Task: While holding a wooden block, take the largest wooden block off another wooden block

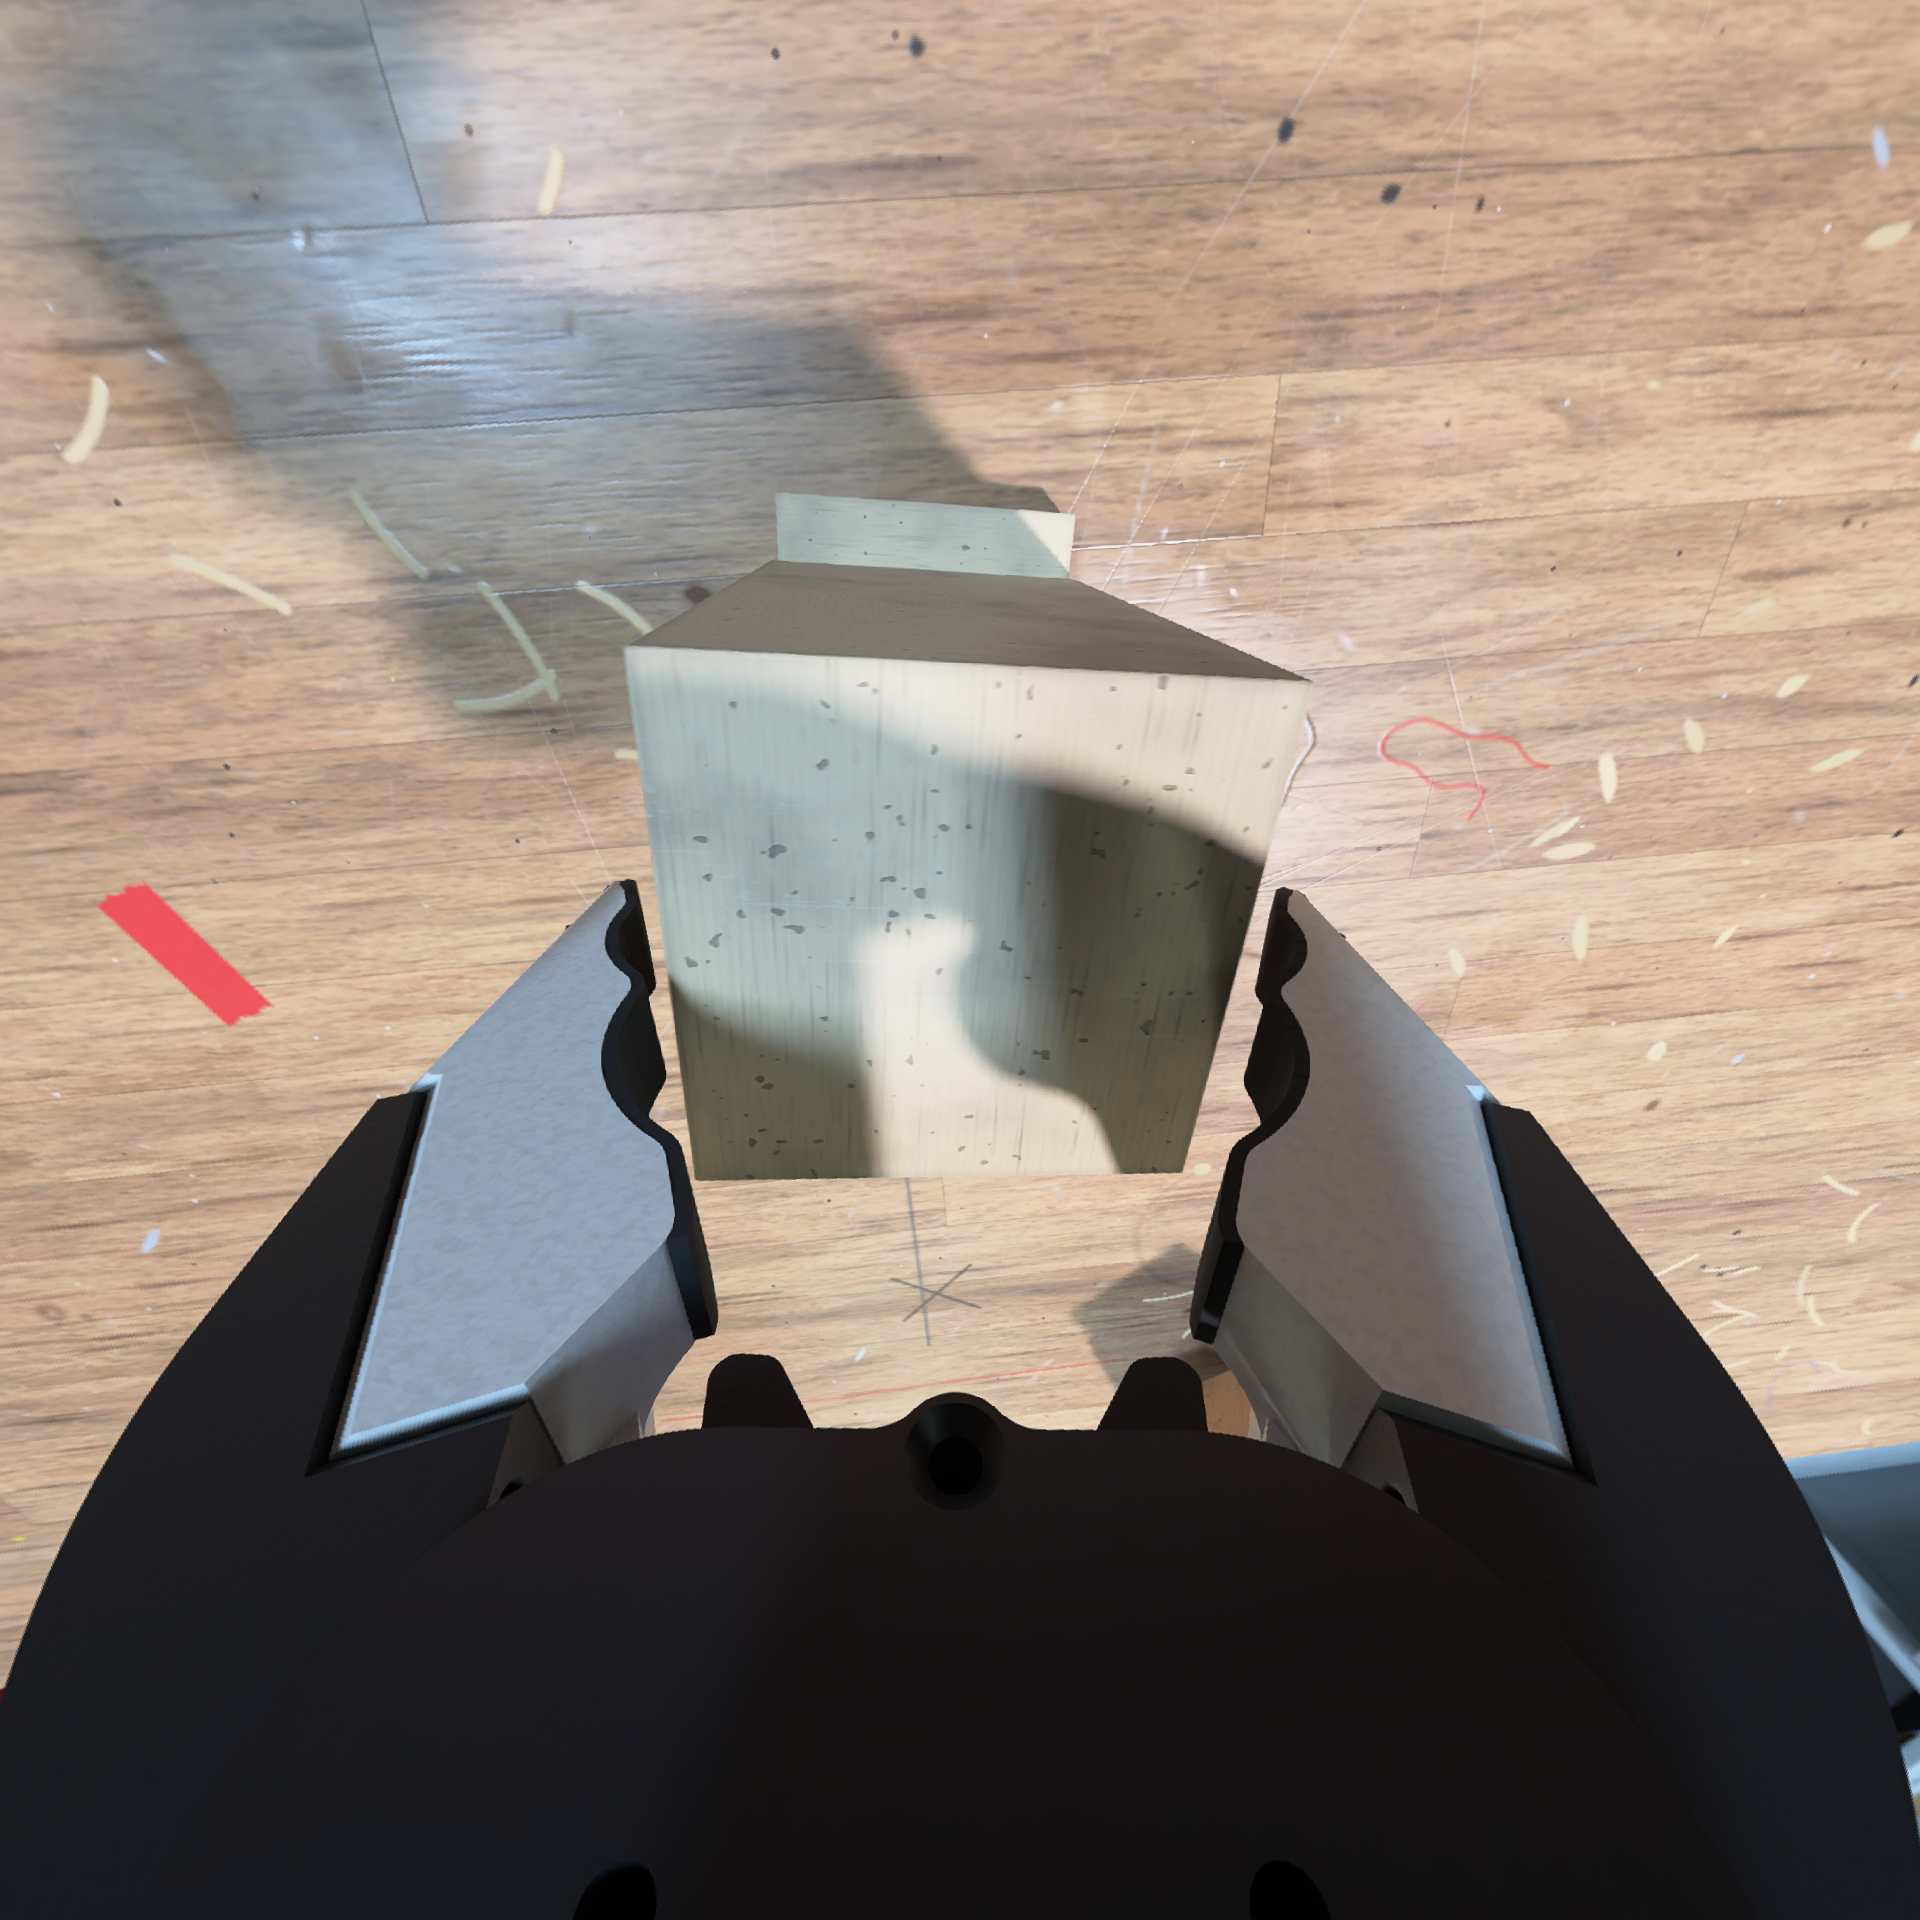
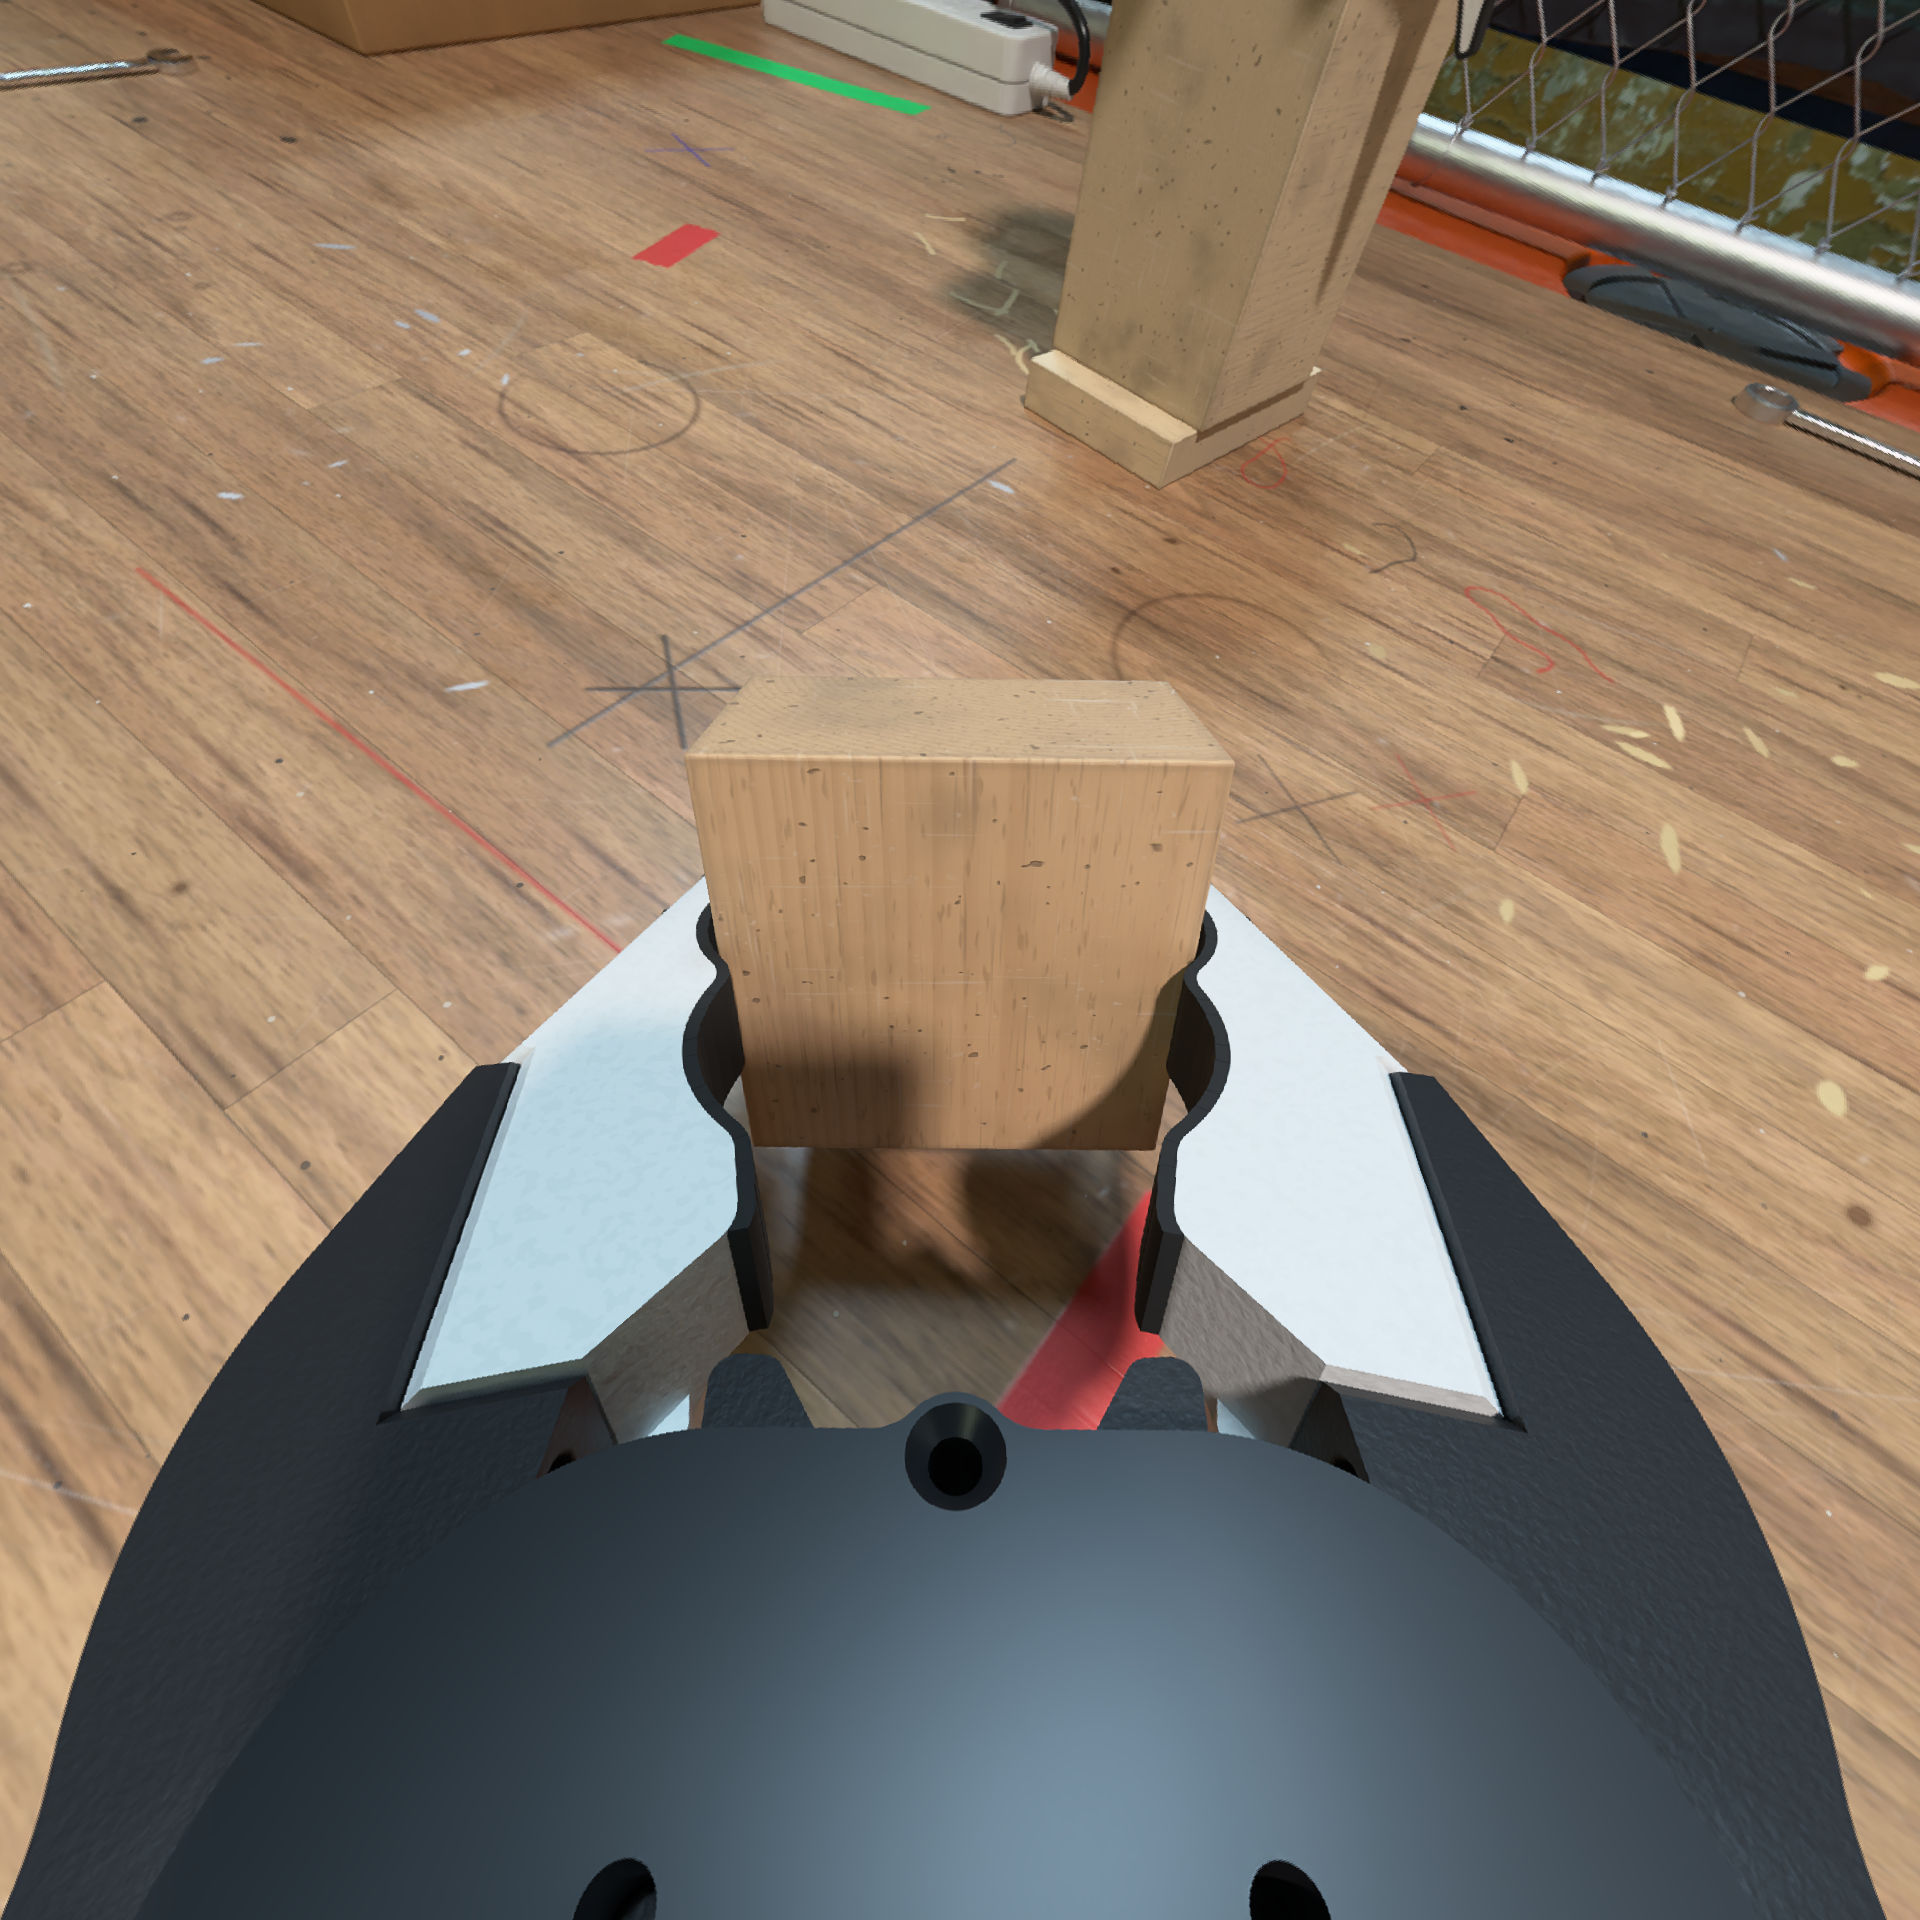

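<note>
A tall pale wooden block (image 2: pixel 1216 197) stands upright on a thin flat wooden block (image 2: pixel 1117 421) on the wood floor, at the upper right of the right wrist view. In the left wrist view I look down on the tall block (image 1: pixel 935 883), with the flat block (image 1: pixel 925 535) showing beyond it. My left gripper (image 1: pixel 956 904) is open, its jaws standing close on either side of the tall block's top with narrow gaps showing. My right gripper (image 2: pixel 956 914) is shut on a brown wooden cube (image 2: pixel 956 935) and holds it a little above the floor.
A white power strip (image 2: pixel 914 42), a green tape strip (image 2: pixel 795 73) and a cardboard box (image 2: pixel 468 16) lie at the back. A netted fence with a metal rail (image 2: pixel 1662 197), a black tool (image 2: pixel 1704 312) and a wrench (image 2: pixel 1829 426) line the right side. Red tape (image 1: pixel 187 956) marks the floor.
</note>
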